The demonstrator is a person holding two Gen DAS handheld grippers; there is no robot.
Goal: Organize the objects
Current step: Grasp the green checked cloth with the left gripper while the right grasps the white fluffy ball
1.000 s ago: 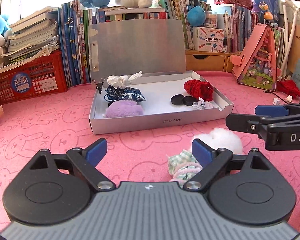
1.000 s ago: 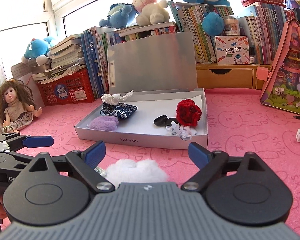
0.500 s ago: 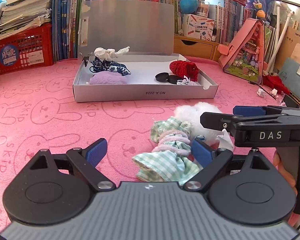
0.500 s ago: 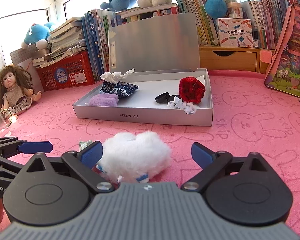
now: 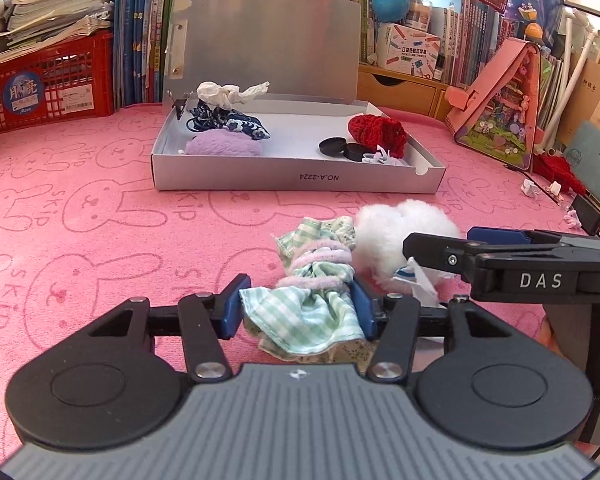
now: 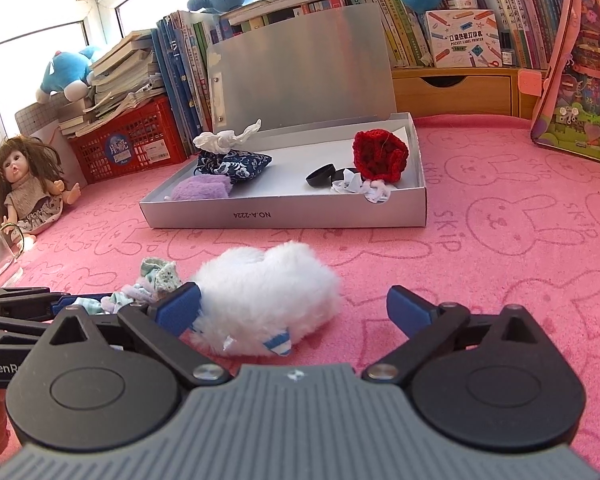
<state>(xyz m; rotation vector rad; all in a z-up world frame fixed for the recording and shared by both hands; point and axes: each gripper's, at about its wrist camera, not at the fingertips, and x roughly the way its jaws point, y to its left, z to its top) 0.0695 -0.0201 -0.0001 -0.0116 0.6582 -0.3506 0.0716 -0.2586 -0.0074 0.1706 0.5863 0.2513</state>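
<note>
2 grippers low over pink rabbit-print mat (image 5: 100,248), each at a soft item in front of open grey box (image 5: 296,178).

Left gripper (image 5: 298,306): jaws have just been closing, blue pads now pressed against both sides of green checked cloth bundle (image 5: 314,280), which lies on the mat tied with pale pink bands. Right gripper (image 6: 294,312): jaws have just been opening and stand wide; white fluffy item (image 6: 264,296) rests on the mat between them, touching the left pad, clear of the right pad, not gripped. Bundle and fluffy item lie just beside each other, near the box front wall. Box holds purple fluffy piece (image 5: 222,145), blue patterned pouch (image 5: 236,124), white rag (image 5: 230,93), red knitted piece (image 5: 378,132), black rings (image 5: 340,148). Lid stands upright behind.
</note>
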